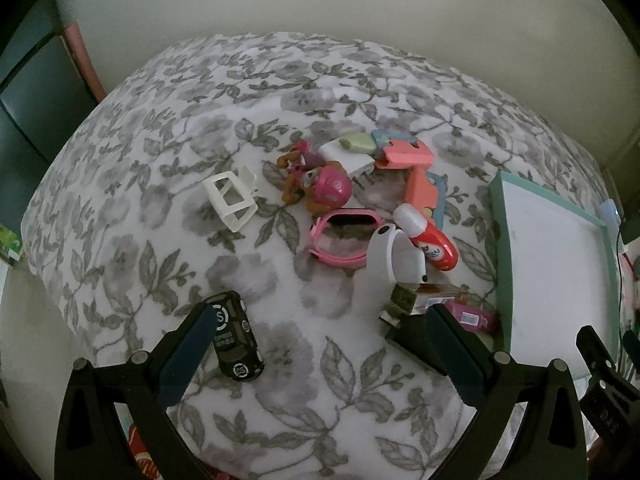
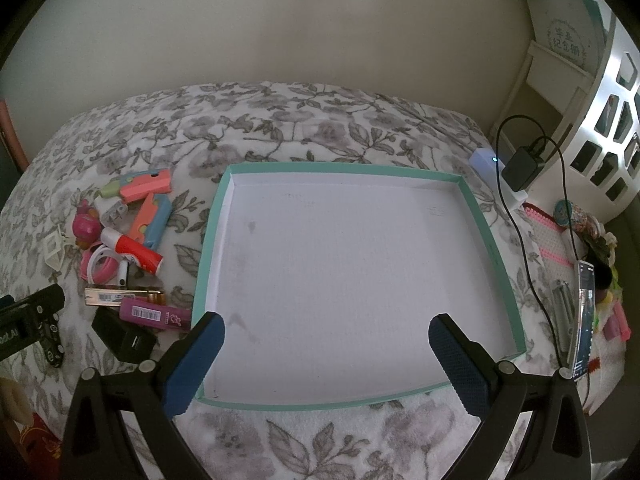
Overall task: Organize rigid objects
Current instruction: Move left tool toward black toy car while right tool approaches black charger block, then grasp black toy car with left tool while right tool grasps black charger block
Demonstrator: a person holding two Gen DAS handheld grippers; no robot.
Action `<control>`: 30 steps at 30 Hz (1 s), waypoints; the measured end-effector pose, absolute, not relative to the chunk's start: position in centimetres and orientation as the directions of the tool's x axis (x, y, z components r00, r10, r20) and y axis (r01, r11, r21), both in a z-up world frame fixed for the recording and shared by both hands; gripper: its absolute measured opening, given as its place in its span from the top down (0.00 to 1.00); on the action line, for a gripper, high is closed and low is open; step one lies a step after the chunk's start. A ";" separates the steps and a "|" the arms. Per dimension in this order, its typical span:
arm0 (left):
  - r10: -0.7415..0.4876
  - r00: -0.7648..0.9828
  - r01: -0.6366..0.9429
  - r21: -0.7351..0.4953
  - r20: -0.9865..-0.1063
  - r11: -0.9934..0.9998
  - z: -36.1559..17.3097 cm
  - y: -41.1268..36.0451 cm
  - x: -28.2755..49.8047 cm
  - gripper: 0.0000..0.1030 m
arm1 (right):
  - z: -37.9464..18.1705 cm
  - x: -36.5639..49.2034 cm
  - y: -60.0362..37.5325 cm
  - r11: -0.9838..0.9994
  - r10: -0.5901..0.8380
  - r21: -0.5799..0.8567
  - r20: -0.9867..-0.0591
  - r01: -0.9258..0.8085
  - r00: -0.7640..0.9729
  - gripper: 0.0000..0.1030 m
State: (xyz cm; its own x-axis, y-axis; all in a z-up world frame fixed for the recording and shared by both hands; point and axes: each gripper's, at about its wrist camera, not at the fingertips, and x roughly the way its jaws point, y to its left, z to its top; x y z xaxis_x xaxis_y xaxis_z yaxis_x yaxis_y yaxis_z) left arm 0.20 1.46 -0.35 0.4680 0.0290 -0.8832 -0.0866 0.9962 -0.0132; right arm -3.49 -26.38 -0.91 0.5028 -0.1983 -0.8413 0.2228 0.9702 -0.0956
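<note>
A pile of small objects lies on the floral blanket: a pink toy figure (image 1: 326, 190), a coral toy pistol (image 1: 416, 168), a red-and-white bottle (image 1: 430, 238), a pink ring (image 1: 340, 238), a white frame (image 1: 232, 196) and a black toy car (image 1: 236, 338). My left gripper (image 1: 320, 344) is open above the blanket, its left finger beside the car. A teal-rimmed tray (image 2: 492, 240) with a white floor has nothing in it. My right gripper (image 2: 326, 356) is open over the tray's near part. The same pile (image 2: 128, 240) lies left of the tray.
A black charger block (image 2: 124, 338), a magenta tube (image 2: 154, 314) and a gold bar (image 2: 120, 294) lie near the tray's left rim. To the right are a plugged-in adapter with cable (image 2: 522, 168), a phone (image 2: 584, 316), clutter and a white lattice shelf (image 2: 600, 132). A wall stands behind.
</note>
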 end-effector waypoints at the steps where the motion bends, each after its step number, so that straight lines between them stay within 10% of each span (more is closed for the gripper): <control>1: 0.032 0.461 -0.091 -0.011 -0.887 0.996 -0.4 1.5 0.2 0.00 | -0.9 -3.5 -26.4 0.970 -0.199 -0.096 -0.841 0.223 0.503 0.00; 15: 0.082 0.455 -0.135 0.022 -0.887 0.991 0.0 2.4 -0.1 0.00 | -0.8 -3.6 -26.1 0.972 -0.193 -0.093 -0.839 0.215 0.509 0.00; 30: 0.137 0.325 -0.359 0.012 -0.936 0.933 -2.0 10.0 -0.1 0.00 | -0.1 -1.0 -19.8 0.986 0.119 0.162 -0.852 0.040 0.509 0.02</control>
State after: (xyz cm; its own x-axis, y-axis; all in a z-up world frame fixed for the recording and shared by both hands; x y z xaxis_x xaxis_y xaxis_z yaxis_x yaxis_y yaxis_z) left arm -0.12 9.96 -2.03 0.3249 0.1368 -0.9358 -0.3591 0.9332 0.0118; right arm -1.02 -19.80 -0.13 0.5091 0.1193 -0.8524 0.0403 0.9860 0.1621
